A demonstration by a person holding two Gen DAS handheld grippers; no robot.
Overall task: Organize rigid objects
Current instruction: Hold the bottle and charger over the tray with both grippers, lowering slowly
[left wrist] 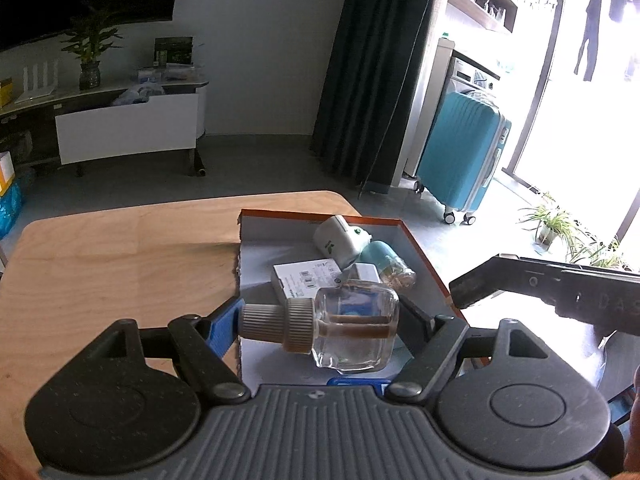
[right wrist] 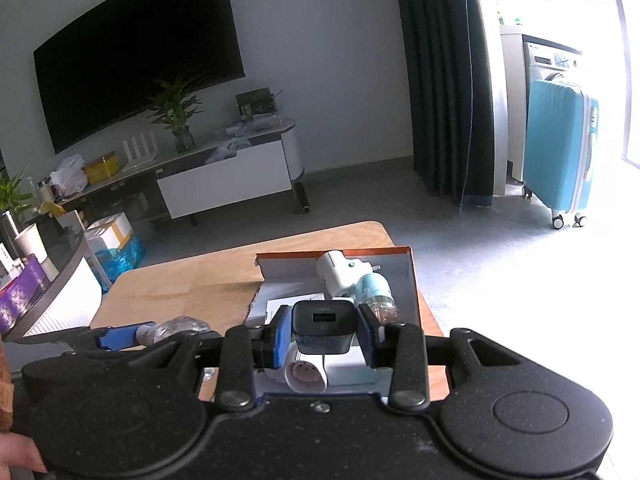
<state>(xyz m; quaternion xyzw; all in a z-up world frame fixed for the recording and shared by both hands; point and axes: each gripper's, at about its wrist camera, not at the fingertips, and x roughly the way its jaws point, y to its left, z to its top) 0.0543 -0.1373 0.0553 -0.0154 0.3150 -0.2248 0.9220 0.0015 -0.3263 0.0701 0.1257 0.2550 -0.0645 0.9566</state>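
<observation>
Two tongs hold one bottle [left wrist: 352, 330], one charger [right wrist: 324, 326].

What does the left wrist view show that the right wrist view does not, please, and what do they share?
Only the left wrist view shows the glass bottle clearly, held sideways between the left gripper fingers above the box, and potted plants by the window.

Only the right wrist view shows the black charger clamped in the right gripper, a white plug beneath it, and the full television.

Both show the orange-edged box on the wooden table, the white adapter inside it, and the blue suitcase.
</observation>
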